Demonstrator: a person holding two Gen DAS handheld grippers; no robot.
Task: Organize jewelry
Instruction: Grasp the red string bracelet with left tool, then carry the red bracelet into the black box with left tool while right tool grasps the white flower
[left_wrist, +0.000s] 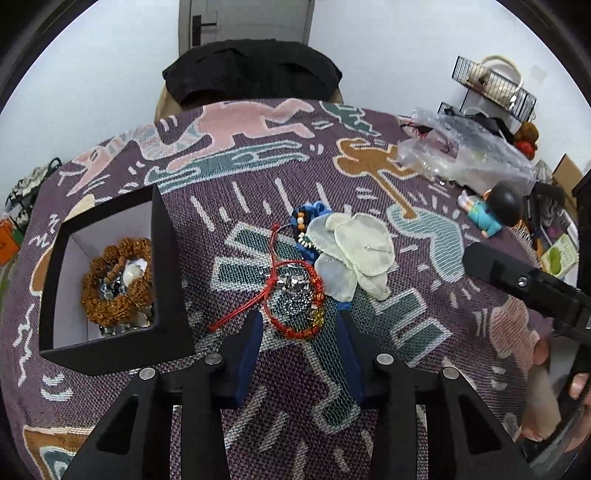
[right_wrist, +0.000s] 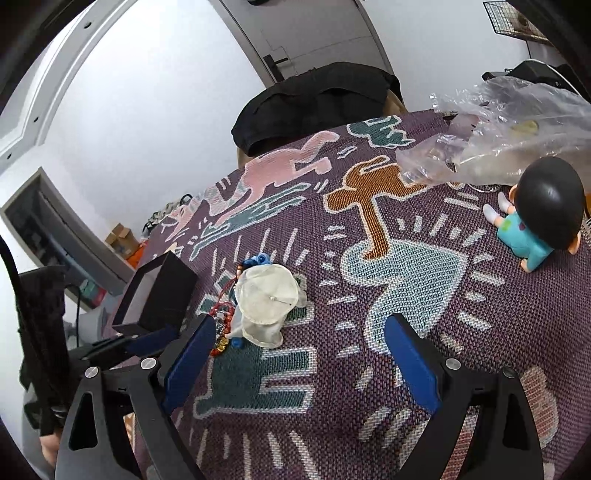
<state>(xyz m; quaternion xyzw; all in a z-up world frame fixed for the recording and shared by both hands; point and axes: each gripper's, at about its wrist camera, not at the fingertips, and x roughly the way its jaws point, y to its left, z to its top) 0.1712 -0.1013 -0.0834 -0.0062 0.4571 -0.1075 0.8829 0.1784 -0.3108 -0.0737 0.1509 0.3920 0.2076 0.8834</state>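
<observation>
A jewelry pile lies mid-table on the patterned cloth (left_wrist: 369, 332). It holds a red cord bracelet with gold beads (left_wrist: 295, 328), a sparkly silver piece (left_wrist: 293, 291), a white shell flower (left_wrist: 354, 251) and a blue beaded piece (left_wrist: 306, 221). My left gripper (left_wrist: 300, 317) straddles the red bracelet; its blue pads stand just either side with small gaps, so it is open. To the left, a black box (left_wrist: 173, 258) with a white inside holds a brown bead bracelet (left_wrist: 110, 291). My right gripper (right_wrist: 301, 321) is wide open over bare cloth, right of the shell flower (right_wrist: 267, 295).
A doll figurine (right_wrist: 539, 214) sits at the right. Crumpled clear plastic bags (left_wrist: 465, 147) lie at the back right, below a black wire rack (left_wrist: 495, 88). A chair with black cloth (left_wrist: 251, 70) stands behind the table. The black box (right_wrist: 159, 295) is left of the pile.
</observation>
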